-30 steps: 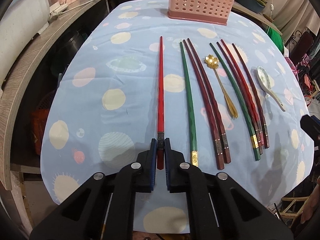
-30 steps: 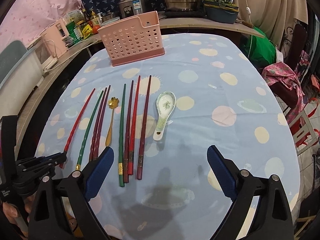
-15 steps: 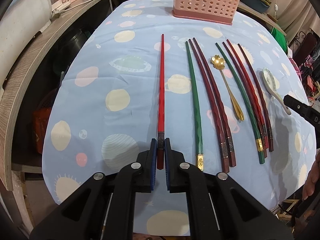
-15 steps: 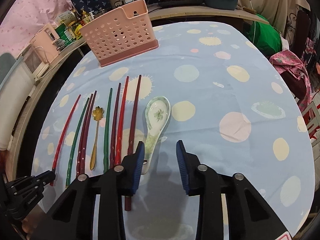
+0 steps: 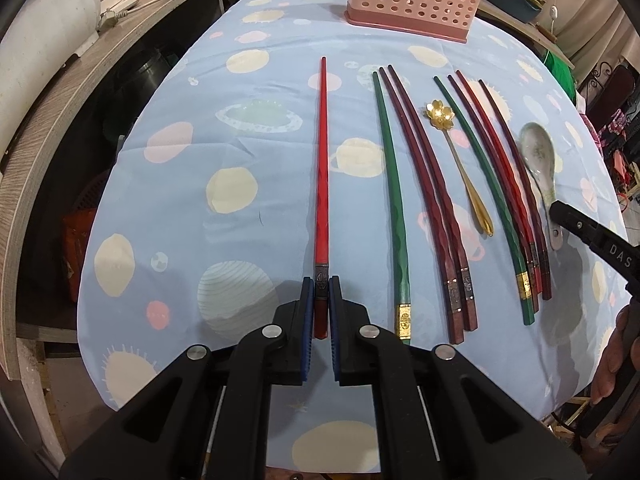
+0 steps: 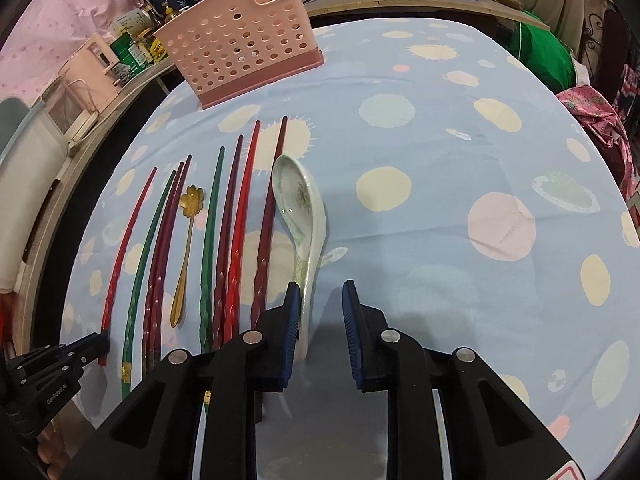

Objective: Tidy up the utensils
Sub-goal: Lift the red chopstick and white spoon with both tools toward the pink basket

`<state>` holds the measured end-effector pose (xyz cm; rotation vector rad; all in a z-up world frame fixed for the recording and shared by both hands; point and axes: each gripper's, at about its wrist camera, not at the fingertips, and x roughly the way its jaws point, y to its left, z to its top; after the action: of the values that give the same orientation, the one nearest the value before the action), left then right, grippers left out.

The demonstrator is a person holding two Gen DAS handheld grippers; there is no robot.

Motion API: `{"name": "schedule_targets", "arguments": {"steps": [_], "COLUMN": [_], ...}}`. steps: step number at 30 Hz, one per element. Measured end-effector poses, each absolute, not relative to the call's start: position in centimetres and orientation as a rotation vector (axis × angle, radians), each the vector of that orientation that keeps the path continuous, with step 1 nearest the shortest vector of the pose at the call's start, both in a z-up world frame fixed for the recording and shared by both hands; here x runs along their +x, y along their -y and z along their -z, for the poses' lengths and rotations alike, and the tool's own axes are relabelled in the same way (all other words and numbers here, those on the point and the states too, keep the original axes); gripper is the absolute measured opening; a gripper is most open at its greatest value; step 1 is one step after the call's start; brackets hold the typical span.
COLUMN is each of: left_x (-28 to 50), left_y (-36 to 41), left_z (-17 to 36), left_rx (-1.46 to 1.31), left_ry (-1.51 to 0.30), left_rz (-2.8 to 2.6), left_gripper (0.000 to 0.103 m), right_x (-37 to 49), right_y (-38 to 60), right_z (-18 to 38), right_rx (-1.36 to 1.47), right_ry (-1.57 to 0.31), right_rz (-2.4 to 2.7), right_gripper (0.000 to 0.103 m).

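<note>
- The left gripper (image 5: pixel 321 294) is seen at lower centre of the left wrist view, clamped on the butt end of the red chopstick (image 5: pixel 322 168); the stick runs straight up the frame from the pads.
- The right gripper (image 6: pixel 320 312) sits at lower centre of the right wrist view. Its jaws have just been closing, with the handle of the ceramic spoon (image 6: pixel 303 216) between them — the left pad appears to touch the handle, the right pad stands clear, so nothing is gripped yet.
- The spoon's bowl lies toward mid-frame, just right of the row of chopsticks (image 6: pixel 234 232) and the gold spoon (image 6: pixel 185 248).
- The spoon is judged stiff, glazed and slippery, and breakable if dropped; it is best taken across the narrow handle, squarely.
- The chopstick is judged light and rigid; held at one end, it may swing.
- The pink utensil basket (image 6: pixel 240 44) stands at upper left on the blue spotted tablecloth (image 6: pixel 440 184) — the likely destination.
</note>
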<state>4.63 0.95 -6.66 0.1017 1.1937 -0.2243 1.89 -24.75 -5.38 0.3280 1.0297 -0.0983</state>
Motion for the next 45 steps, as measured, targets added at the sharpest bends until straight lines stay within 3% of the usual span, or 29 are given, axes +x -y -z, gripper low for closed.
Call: {"name": "schedule_targets", "arguments": {"steps": [4, 8, 17, 33, 45], "left_x": [4.5, 4.4, 4.0, 6.3, 13.4], "left_y": [-1.0, -1.1, -1.3, -1.2, 1.1], "left_z": [6.7, 6.8, 4.6, -6.9, -16.8], "left_rx": [0.099, 0.095, 0.076, -0.007, -0.044], "left_ry": [-1.190, -1.195, -1.147, -0.894, -0.661], "left_rz": [0.226, 0.228, 0.235, 0.283, 0.313], "left_gripper": [0.007, 0.007, 0.007, 0.007, 0.007], "right_x": [1.8, 1.6, 0.3, 0.5, 8.5], "right_y": [23.9, 23.5, 24.6, 26.7, 29.1], "right_z": [5.4, 5.5, 3.8, -5.7, -12.2], "right_rx": [0.271, 0.218, 0.253, 0.284, 0.334], "right_ry": [-1.018, -1.011, -0.979, -0.772, -0.610], "right_rz": [0.107, 0.126, 0.125, 0.113, 0.057], "right_gripper": [0.020, 0.010, 0.008, 0.006, 0.006]}}
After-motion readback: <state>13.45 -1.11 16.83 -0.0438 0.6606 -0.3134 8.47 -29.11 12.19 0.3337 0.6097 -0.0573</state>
